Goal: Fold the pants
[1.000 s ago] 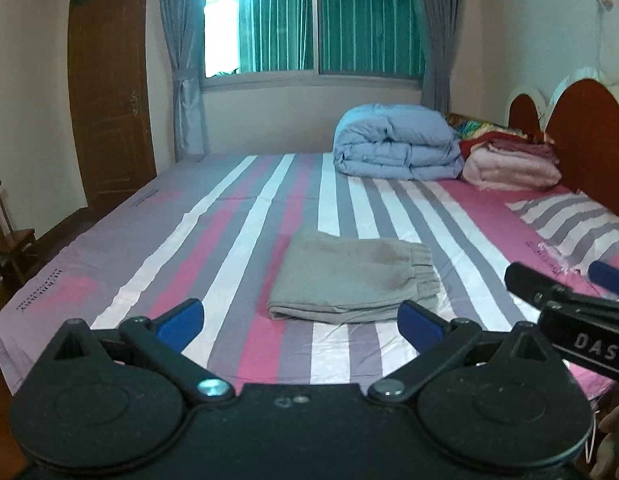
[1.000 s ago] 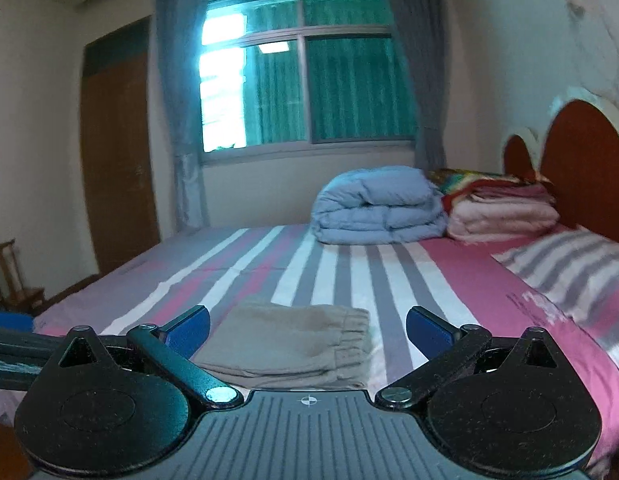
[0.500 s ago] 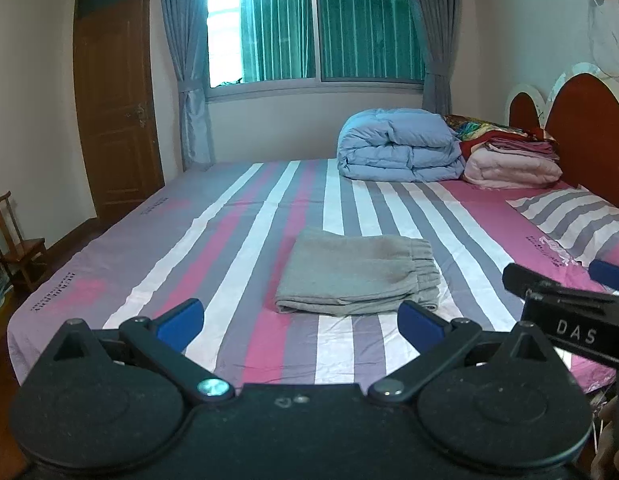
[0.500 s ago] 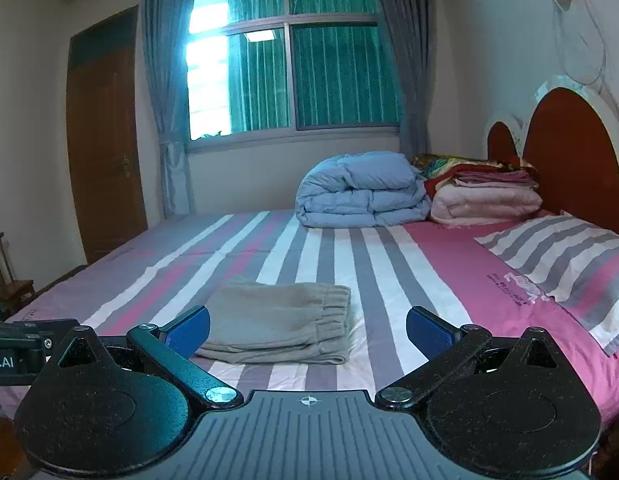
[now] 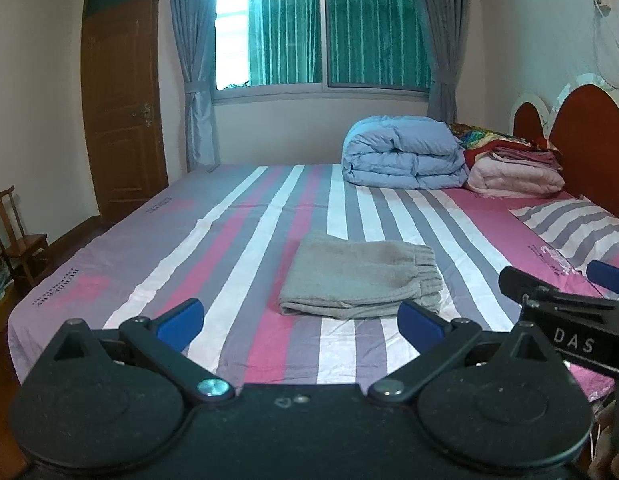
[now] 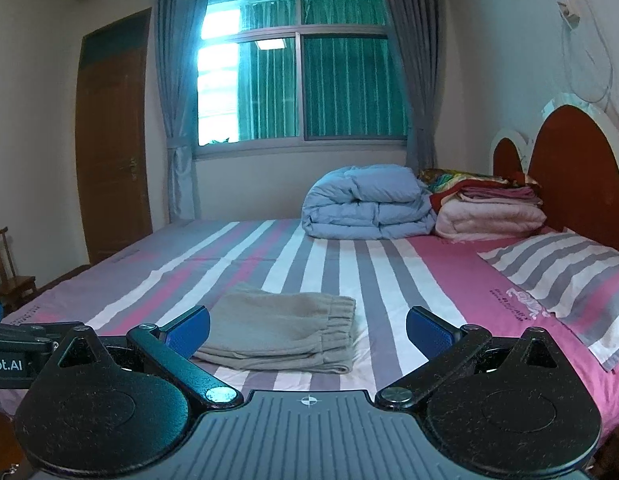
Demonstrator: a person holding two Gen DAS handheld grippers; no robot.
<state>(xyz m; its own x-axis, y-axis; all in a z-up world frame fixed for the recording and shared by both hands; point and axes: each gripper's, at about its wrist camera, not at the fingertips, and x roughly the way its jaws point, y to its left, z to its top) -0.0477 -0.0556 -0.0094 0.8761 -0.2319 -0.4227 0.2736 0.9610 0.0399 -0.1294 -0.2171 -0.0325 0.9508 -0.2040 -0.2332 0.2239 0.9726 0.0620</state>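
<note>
The grey pants (image 5: 359, 274) lie folded into a flat rectangle on the striped bed (image 5: 229, 240), elastic waistband to the right. They also show in the right wrist view (image 6: 283, 326). My left gripper (image 5: 299, 320) is open and empty, held back from the near edge of the bed, apart from the pants. My right gripper (image 6: 309, 330) is open and empty, also short of the pants. The right gripper shows at the right edge of the left wrist view (image 5: 565, 312).
A folded blue duvet (image 5: 403, 152) and a stack of pink and red blankets (image 5: 515, 170) lie at the far end of the bed. A striped pillow (image 5: 573, 228) and red headboard (image 5: 589, 136) are on the right. A wooden chair (image 5: 19, 240) and door (image 5: 123, 108) are on the left.
Both grippers have drawn back and risen from the bed, so the folded pants look farther off. The pants have not moved. Both grippers stay open.
</note>
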